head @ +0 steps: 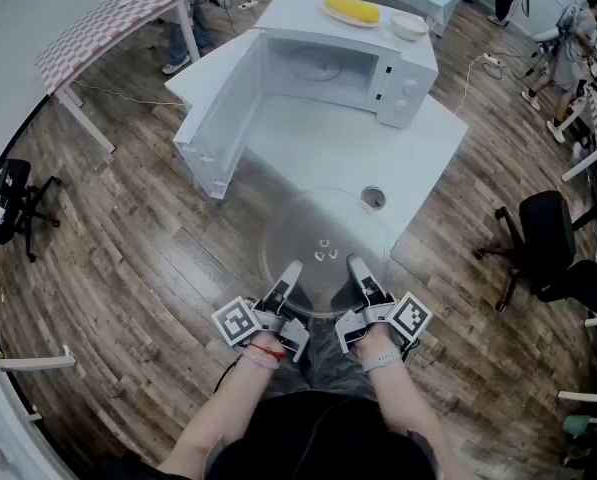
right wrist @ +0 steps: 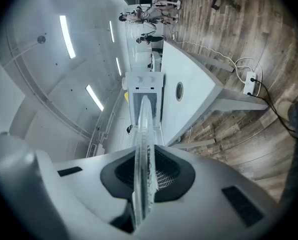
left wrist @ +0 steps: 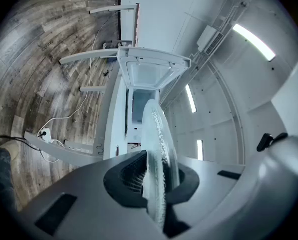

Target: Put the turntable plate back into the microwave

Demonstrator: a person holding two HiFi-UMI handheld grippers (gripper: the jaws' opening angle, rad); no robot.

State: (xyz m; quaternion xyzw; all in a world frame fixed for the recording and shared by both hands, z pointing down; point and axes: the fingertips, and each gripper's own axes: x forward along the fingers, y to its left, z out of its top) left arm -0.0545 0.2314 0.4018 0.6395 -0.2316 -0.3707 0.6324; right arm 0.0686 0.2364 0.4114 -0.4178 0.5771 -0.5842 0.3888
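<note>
- Grip check: your left gripper [head: 289, 271] and right gripper [head: 358, 267] each clamp the near rim of the clear round glass turntable plate [head: 323, 230], which hangs level over the white table's [head: 308, 148] near edge.
- White microwave [head: 378, 68] stands open ahead: carry the plate in flat, both sides even.
- Seat it centred on the cavity floor before you loosen either side.
</note>
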